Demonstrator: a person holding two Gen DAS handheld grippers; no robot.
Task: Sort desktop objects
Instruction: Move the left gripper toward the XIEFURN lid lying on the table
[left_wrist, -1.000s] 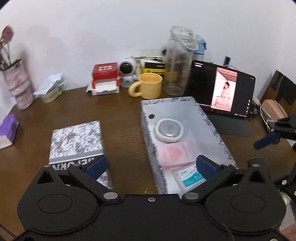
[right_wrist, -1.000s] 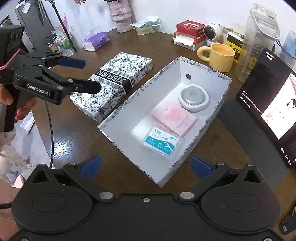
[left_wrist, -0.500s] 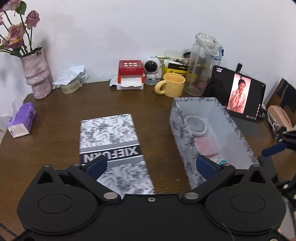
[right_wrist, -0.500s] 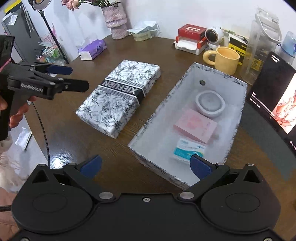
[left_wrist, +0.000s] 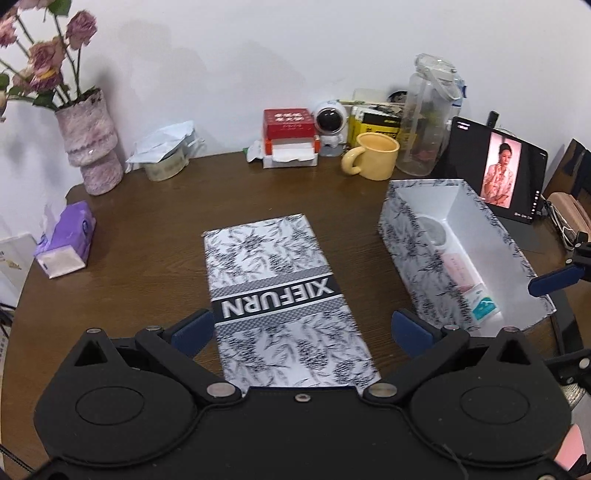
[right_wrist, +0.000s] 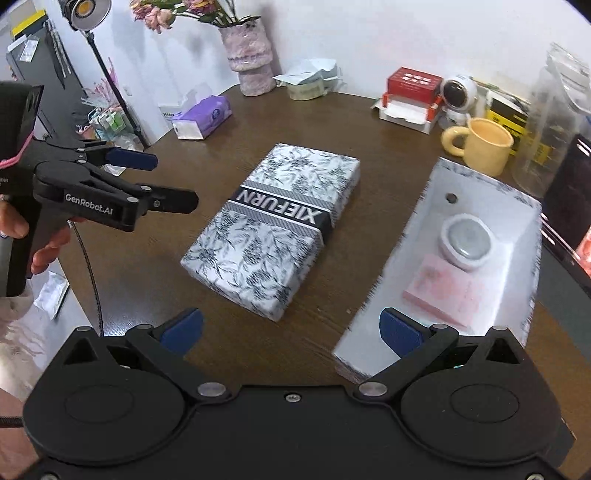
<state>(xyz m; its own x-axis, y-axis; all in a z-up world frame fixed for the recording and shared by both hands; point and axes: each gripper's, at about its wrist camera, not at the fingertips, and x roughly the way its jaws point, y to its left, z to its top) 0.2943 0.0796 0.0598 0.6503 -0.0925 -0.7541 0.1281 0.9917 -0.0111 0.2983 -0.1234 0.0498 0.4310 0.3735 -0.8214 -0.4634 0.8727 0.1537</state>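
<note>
Both the left tool (left_wrist: 302, 329) and right tool (right_wrist: 291, 330) gape wide, holding nothing.

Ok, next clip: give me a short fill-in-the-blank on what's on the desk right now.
1. The lid printed XIEFURN lies on the table, ____ the open box.
2. The mug behind the box is ____ in colour.
3. Inside the box, the round white dish sits next to a ____ pad.
4. Both the left gripper and the right gripper are ____.

Missing words: beside; yellow; pink; open
</note>
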